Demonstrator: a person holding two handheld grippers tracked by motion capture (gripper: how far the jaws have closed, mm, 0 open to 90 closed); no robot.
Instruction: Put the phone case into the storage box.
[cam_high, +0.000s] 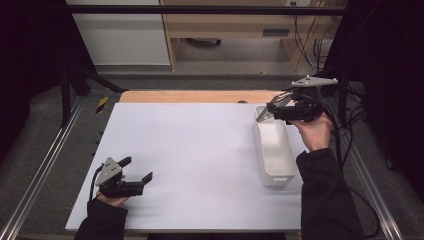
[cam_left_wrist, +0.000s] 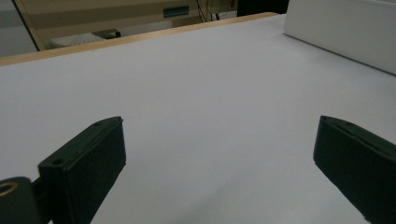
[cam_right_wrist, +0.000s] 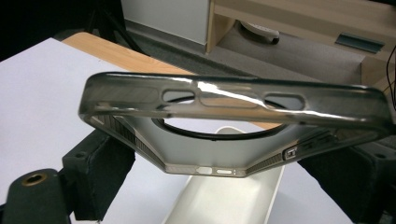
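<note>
The right hand-held gripper (cam_high: 274, 109) is clamping a smoky translucent, light, flexible, slippery-looking phone case (cam_right_wrist: 233, 126) by its side rails above the far end of the white plastic bin (cam_high: 274, 150), while the left hand-held gripper (cam_high: 136, 169) is resting released on the near-left counter (cam_high: 200, 150).

There were two claws: the left claw (cam_high: 136, 170), its jaws wide apart over one white tabletop (cam_high: 190, 150), and the right claw (cam_high: 272, 107), its jaws closed on the one clear grey phone case (cam_right_wrist: 233, 100). Just below the right claw stood one white bin (cam_high: 274, 150). The case showed one large round opening, between that claw's jaws.
</note>
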